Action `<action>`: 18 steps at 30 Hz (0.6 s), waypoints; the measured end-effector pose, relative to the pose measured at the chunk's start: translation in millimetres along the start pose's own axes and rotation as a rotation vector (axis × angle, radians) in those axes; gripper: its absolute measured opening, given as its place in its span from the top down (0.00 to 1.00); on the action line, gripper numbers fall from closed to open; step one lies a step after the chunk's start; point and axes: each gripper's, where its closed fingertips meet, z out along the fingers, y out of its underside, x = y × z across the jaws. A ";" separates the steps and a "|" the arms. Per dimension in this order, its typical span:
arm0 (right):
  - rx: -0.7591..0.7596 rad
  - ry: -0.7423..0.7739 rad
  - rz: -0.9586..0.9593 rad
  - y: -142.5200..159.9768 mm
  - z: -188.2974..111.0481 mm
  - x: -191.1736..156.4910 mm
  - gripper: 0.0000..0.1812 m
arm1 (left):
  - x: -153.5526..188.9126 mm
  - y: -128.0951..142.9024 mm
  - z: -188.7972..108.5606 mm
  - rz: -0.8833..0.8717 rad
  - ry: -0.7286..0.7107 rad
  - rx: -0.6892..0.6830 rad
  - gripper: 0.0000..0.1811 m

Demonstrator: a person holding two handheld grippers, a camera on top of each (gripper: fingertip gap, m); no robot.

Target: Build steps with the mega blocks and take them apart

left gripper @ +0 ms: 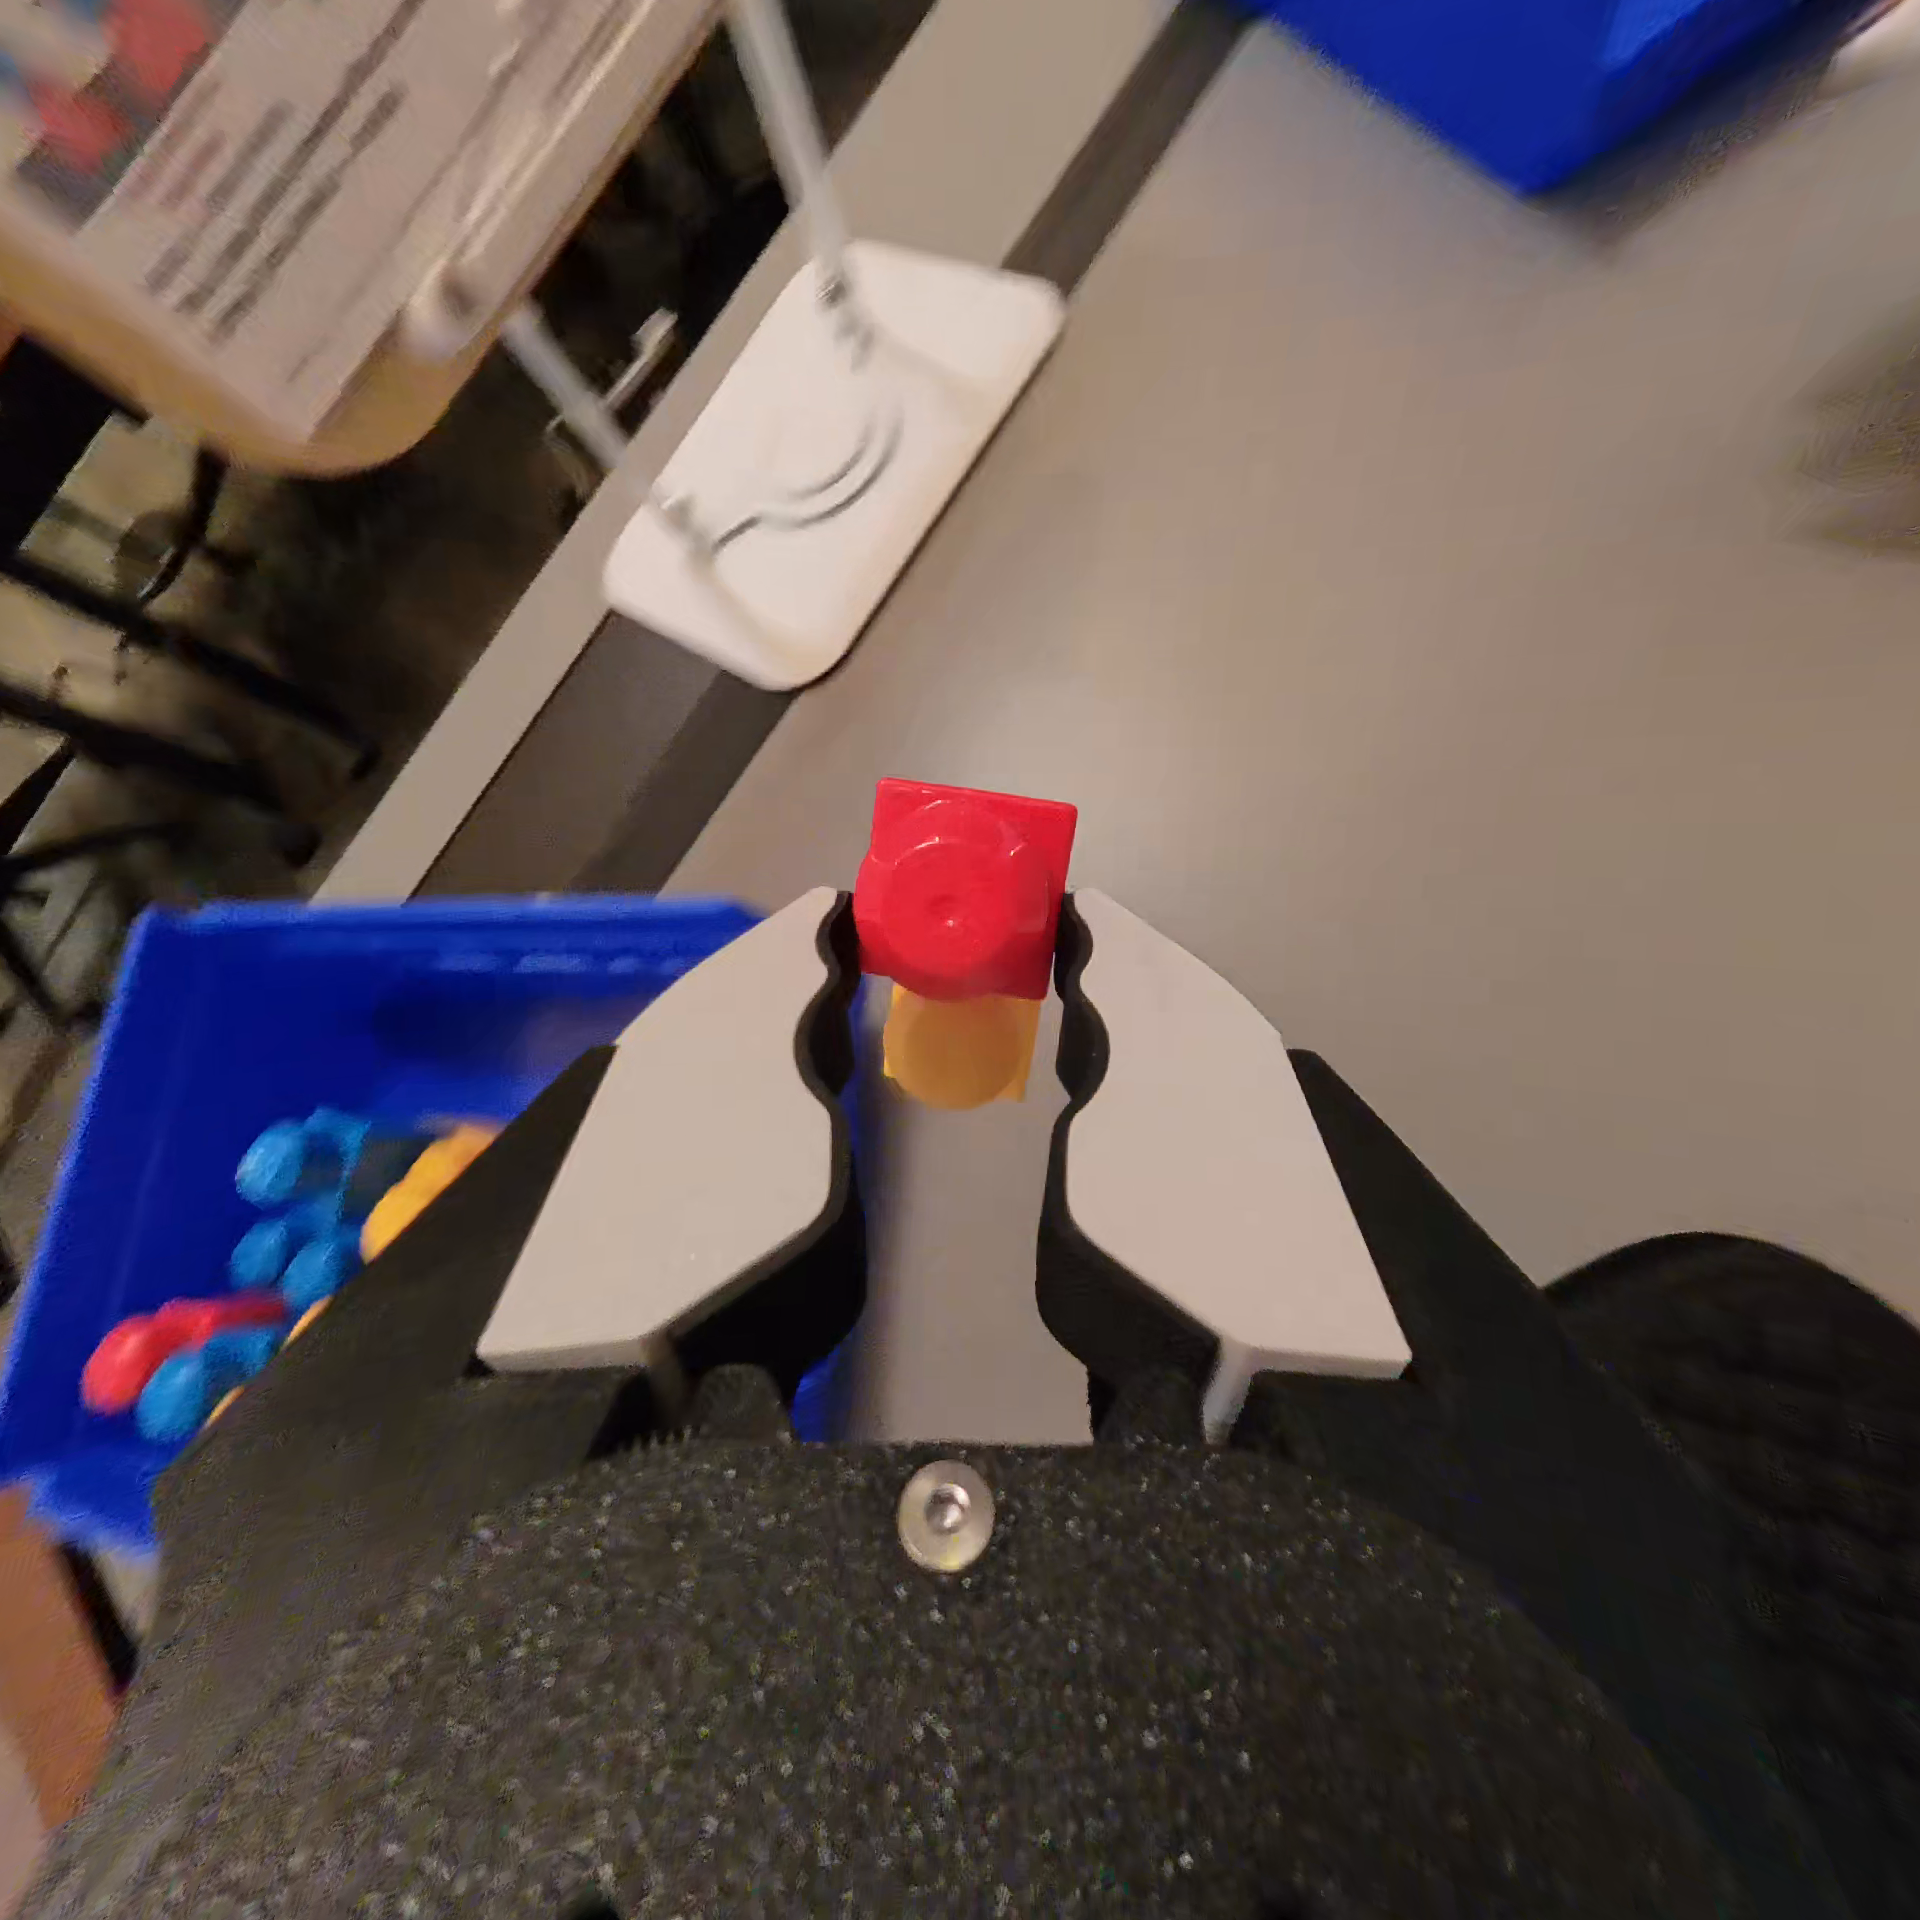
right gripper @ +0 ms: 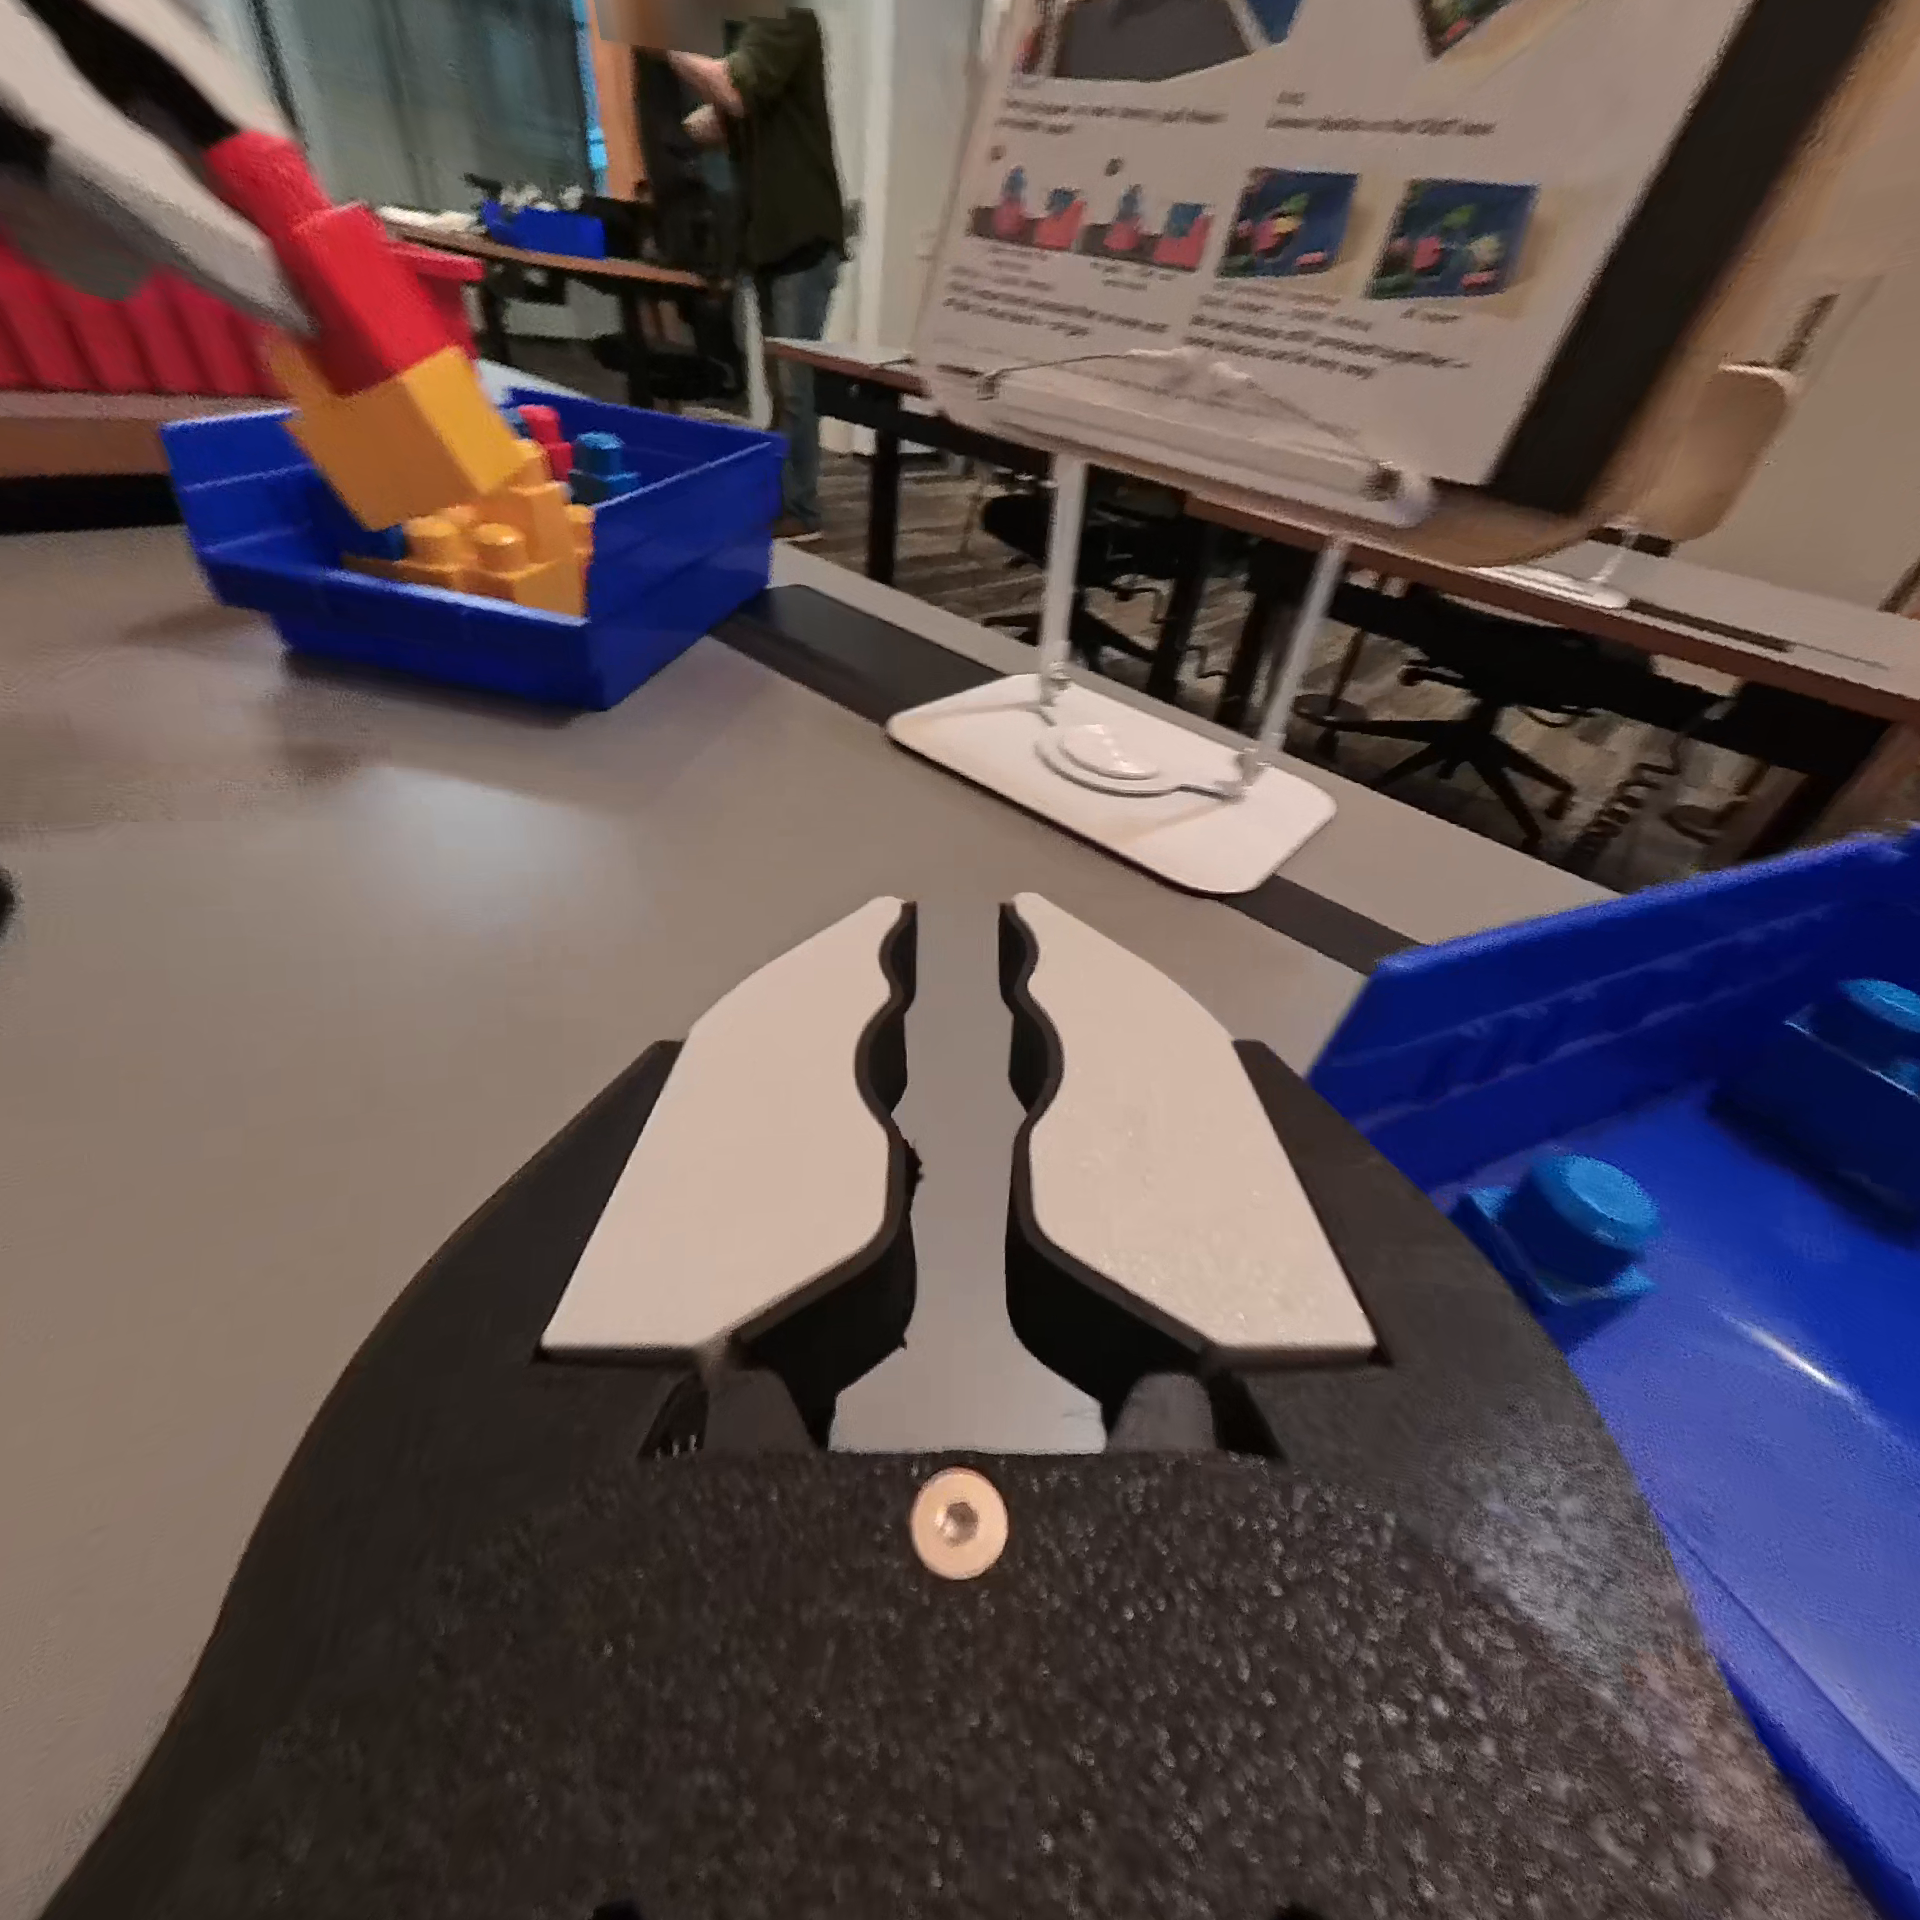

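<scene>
The left gripper (left gripper: 956,914) is clamped on a red mega block (left gripper: 961,894) with a yellow block (left gripper: 961,1049) stuck beneath it, the pair held in the air above the grey table (left gripper: 1403,727) beside a blue bin (left gripper: 208,997) of loose blue, yellow and red blocks. The right gripper (right gripper: 956,909) sits low over the table with its jaws a narrow gap apart and nothing between them, a second blue bin (right gripper: 1558,997) holding a blue block (right gripper: 1569,1226) just to its right. Beyond stands a white document stand (right gripper: 1132,790) carrying an instruction sheet (right gripper: 1247,208).
</scene>
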 end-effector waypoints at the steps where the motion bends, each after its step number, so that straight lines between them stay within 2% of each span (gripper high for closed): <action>1: -0.009 -0.046 -0.012 1.0 1.7 -9.2 0.90 | 17.3 -8.7 4.8 0.025 0.040 0.020 0.80; 5: -0.074 -0.220 -0.055 11.8 6.3 -46.8 0.81 | 89.9 -27.3 33.0 0.085 0.236 0.060 0.80; 10: -0.139 -0.375 -0.112 25.4 4.9 -79.9 0.76 | 172.1 -21.0 75.1 0.187 0.454 -0.034 0.80; 13: -0.163 -0.457 -0.131 30.0 0.6 -94.9 0.73 | 197.4 -21.5 88.9 0.231 0.509 -0.063 0.80; 18: -0.183 -0.522 -0.154 34.6 -2.4 -109.3 0.71 | 215.8 -31.2 96.0 0.252 0.557 -0.046 0.81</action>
